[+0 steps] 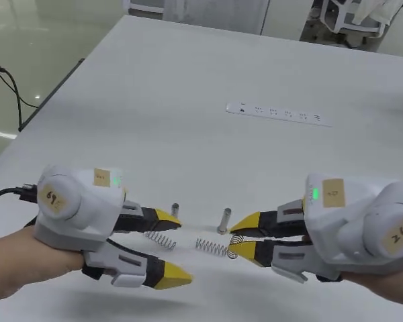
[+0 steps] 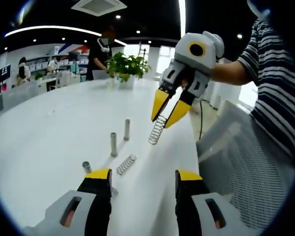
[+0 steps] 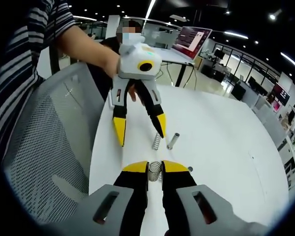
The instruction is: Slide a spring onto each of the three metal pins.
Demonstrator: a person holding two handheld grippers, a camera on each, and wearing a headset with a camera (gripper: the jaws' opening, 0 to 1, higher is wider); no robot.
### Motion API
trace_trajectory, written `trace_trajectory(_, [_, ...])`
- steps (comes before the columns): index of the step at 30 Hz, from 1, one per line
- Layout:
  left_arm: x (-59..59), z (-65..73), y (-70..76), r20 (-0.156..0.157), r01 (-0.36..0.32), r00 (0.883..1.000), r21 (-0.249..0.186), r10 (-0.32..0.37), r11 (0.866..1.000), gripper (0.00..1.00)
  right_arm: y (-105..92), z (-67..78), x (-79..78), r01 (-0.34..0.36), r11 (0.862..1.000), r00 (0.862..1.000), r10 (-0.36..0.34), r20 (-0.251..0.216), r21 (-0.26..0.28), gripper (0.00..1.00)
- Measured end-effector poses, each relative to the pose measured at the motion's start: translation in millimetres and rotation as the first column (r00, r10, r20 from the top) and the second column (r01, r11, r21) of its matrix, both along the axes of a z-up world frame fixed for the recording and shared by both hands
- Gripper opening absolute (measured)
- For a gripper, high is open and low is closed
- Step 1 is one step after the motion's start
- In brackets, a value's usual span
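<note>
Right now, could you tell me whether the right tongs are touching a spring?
Touching. The left gripper view shows the right tongs pinching the top of the spring, which hangs from their tips.

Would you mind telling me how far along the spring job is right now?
Nothing looks done: all three pins stand bare. In hand: the right gripper is shut on one spring, close to the pins. Left: threading that spring, then the loose spring lying by the open left gripper, and a third, which I cannot make out.
</note>
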State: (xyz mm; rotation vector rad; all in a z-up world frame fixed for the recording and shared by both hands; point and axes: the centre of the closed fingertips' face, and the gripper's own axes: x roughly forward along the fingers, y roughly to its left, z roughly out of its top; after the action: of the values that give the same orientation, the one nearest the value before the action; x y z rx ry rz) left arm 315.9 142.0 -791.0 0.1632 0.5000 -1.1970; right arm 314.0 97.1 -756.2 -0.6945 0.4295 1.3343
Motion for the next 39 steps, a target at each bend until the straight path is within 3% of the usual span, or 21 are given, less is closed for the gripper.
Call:
trace_trajectory(6, [4.5,2.4,17.7,-0.004,-0.061,0.998,-0.007,0.061,0.998,0.51,-4.7,-1.4,3.3,0.018,1.000,1.000,-0.018,0.000,-0.006,0.07])
trace_trajectory(11, [13.9,6.6,32.0,0.018,-0.126,0.992,-0.019,0.127,0.992,0.74,-9.6,-4.2,4.4,0.034,0.999,0.999,-0.034,-0.004,-0.013,0.07])
trace_trajectory(15, [15.9,4.7,39.1,0.025,-0.147,0.989,-0.006,0.148,0.989,0.83,-12.1,-5.5,5.0,0.042,0.999,0.999,-0.042,-0.008,-0.019,0.07])
trace_trajectory(22, [20.0,6.2,49.5,0.027,-0.195,0.980,-0.025,0.195,0.981,0.97,-15.4,-5.5,7.6,0.059,0.998,0.998,-0.059,-0.015,-0.018,0.07])
trace_trajectory(29, [24.0,10.9,61.8,0.035,-0.236,0.971,-0.035,0.237,0.971,0.98,-28.4,-5.0,22.0,0.132,0.991,0.991,-0.133,-0.033,-0.012,0.07])
trace_trajectory(39, [23.0,8.9,66.2,0.028,-0.257,0.966,-0.039,0.258,0.966,0.98,-56.2,9.3,65.0,0.299,0.954,0.954,-0.299,-0.014,0.025,0.07])
